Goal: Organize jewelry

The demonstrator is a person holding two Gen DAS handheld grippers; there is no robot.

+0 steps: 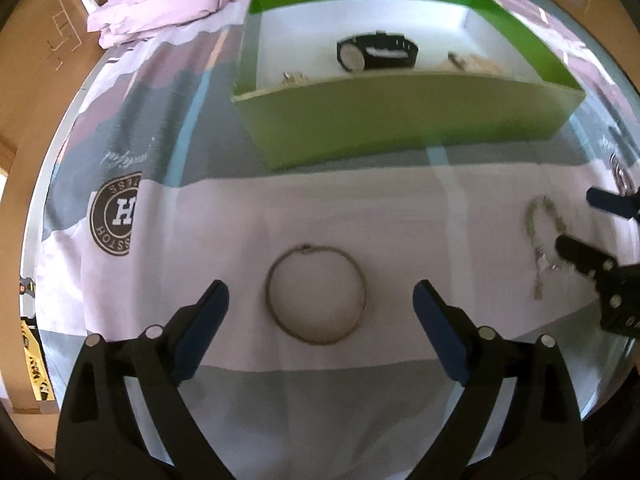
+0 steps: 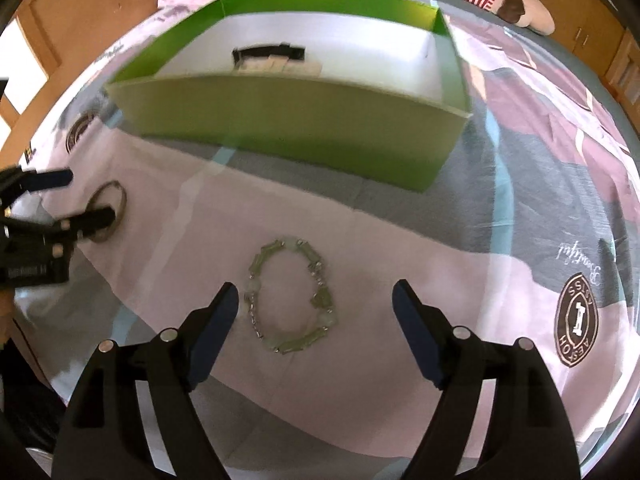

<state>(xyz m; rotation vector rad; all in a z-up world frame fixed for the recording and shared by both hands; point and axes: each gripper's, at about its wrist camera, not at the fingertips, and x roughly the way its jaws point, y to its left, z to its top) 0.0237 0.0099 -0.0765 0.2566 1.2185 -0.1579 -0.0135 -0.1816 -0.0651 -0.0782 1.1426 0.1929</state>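
while both grippers gape, bangle point(image 1: 316, 294) and bead bracelet point(image 2: 291, 296) lie between fingers.

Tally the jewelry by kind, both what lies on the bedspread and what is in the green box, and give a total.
Bangles: 1, thin metal bangle on the bedspread.
Beaded bracelets: 1, pale green bracelet on the bedspread.
Watches: 1, black watch in the green box.
Small unclear pieces in the box: 2.
Total: 5.

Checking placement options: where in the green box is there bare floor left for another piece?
Inside the green box, bare white floor lies behind the black watch and along the right wall. The near edge is crowded: small pieces left, pale chain right.
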